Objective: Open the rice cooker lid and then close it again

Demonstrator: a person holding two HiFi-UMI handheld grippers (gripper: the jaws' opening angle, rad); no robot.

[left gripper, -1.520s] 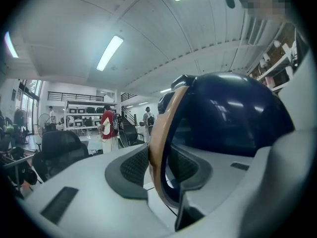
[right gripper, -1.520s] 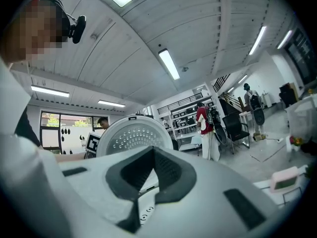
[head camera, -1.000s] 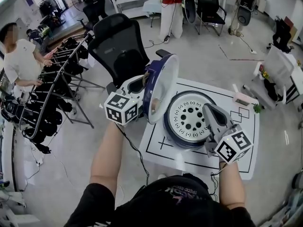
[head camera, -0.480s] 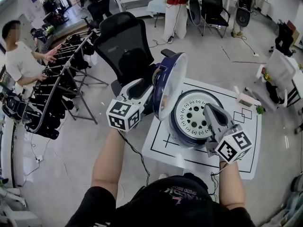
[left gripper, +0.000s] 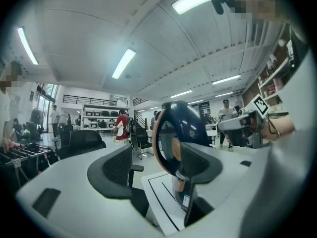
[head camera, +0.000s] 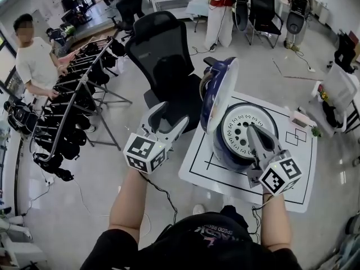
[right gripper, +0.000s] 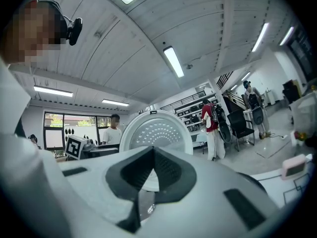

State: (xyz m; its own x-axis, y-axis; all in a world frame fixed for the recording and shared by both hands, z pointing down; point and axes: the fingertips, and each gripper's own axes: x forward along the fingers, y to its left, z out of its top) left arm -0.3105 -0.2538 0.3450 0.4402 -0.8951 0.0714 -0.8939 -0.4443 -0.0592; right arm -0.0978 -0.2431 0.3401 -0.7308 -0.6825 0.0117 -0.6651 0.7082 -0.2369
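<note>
By 1 rice cooker point(head camera: 224, 152), 2 tools point(head camera: 171, 115) point(head camera: 252, 128)

A: On my screen the lid point(head camera: 216, 89) has a glossy dark-blue plastic shell.
B: I agree. I see its inner face point(right gripper: 156, 130) as matt white and dimpled, rough dark pads on the right fingers point(right gripper: 171, 175), and a matt white worktop sheet point(head camera: 292, 193).

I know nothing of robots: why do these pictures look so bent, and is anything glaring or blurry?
Head view: wide lens bows the floor, yet the lid is sharp. Left gripper view: dark round rim, ceiling lights glare. Right gripper view: same rim, lid crisp.
</note>
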